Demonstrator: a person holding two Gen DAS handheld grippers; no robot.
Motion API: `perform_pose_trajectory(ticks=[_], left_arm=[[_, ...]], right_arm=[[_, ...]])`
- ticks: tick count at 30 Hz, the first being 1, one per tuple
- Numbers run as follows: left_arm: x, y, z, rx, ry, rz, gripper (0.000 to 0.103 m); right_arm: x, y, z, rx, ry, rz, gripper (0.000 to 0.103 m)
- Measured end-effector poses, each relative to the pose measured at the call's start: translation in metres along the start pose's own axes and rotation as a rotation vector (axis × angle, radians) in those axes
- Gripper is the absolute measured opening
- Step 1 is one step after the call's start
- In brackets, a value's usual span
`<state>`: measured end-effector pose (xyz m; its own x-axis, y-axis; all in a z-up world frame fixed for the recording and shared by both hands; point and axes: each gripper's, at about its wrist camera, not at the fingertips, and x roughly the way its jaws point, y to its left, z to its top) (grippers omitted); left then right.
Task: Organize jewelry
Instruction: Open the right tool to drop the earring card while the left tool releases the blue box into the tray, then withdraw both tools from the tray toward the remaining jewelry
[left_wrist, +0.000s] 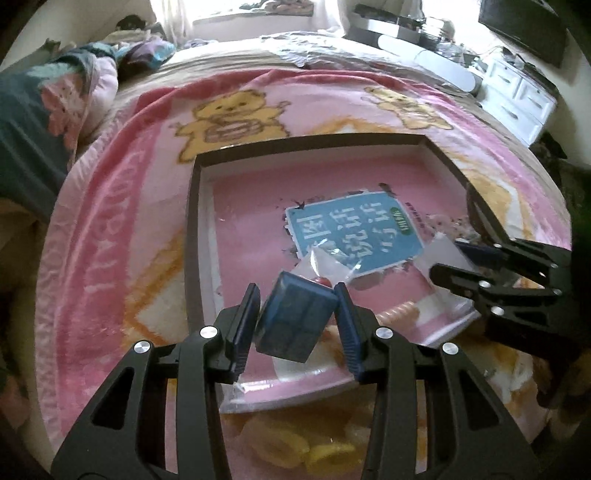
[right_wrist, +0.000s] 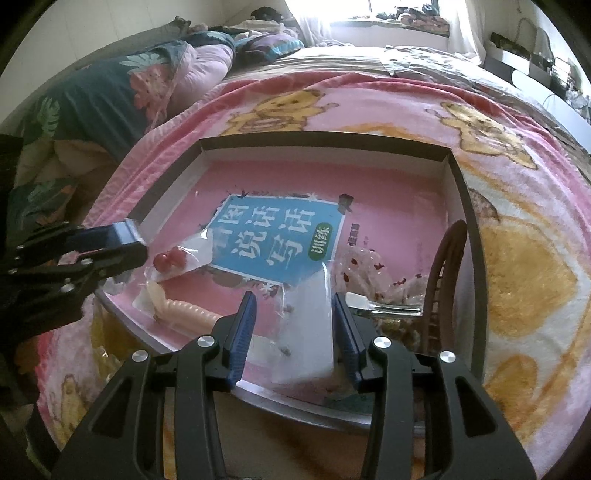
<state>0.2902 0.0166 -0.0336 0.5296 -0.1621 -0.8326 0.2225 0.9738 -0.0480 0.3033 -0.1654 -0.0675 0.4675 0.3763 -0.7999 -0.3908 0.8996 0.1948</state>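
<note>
My left gripper (left_wrist: 297, 325) is shut on a small dark blue box (left_wrist: 295, 325), held tilted above the near edge of a shallow dark-rimmed tray (left_wrist: 192, 236) with a pink book (left_wrist: 251, 229) in it. It also shows at the left of the right wrist view (right_wrist: 122, 240). A clear bag with red beads (right_wrist: 168, 260) lies under it. My right gripper (right_wrist: 293, 325) is open around a white translucent packet (right_wrist: 308, 325). A pink spiral hair tie (right_wrist: 184, 308), a silver hair clip (right_wrist: 384, 308) and a brown comb (right_wrist: 441, 280) lie in the tray.
The tray sits on a pink bear-print blanket (left_wrist: 122, 229) on a bed. Folded quilts (right_wrist: 92, 99) lie at the far left. A white dresser (left_wrist: 517, 99) stands at the far right. Yellow rings (left_wrist: 295, 446) lie below the tray's near edge.
</note>
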Motion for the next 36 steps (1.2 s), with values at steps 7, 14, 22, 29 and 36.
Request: perform_pose_trajectory(ticks=[7,14,22,29,36], left_arm=[[0.006,0.001,-0.001,-0.020,0.010,0.000,0.032],[-0.013,-0.002,-0.001,-0.032,-0.015,0.003,0.037],[-0.050,-0.009,-0.002,-0.050,-0.063,0.011,0.063],[-0.091,-0.015,-0.006,-0.084,-0.126,0.012,0.089],[-0.136,-0.019,-0.014,-0.108,-0.195,0.025,0.092]], right_arm=[[-0.014,0.001,-0.003,0.009,-0.029,0.008,0.061],[-0.052,-0.005,-0.009,0.055,-0.107,-0.007,0.085],[-0.103,-0.012,-0.014,0.090,-0.191,-0.027,0.093],[-0.144,-0.011,-0.022,0.094,-0.250,-0.040,0.093],[-0.176,-0.003,-0.030,0.084,-0.298,-0.044,0.093]])
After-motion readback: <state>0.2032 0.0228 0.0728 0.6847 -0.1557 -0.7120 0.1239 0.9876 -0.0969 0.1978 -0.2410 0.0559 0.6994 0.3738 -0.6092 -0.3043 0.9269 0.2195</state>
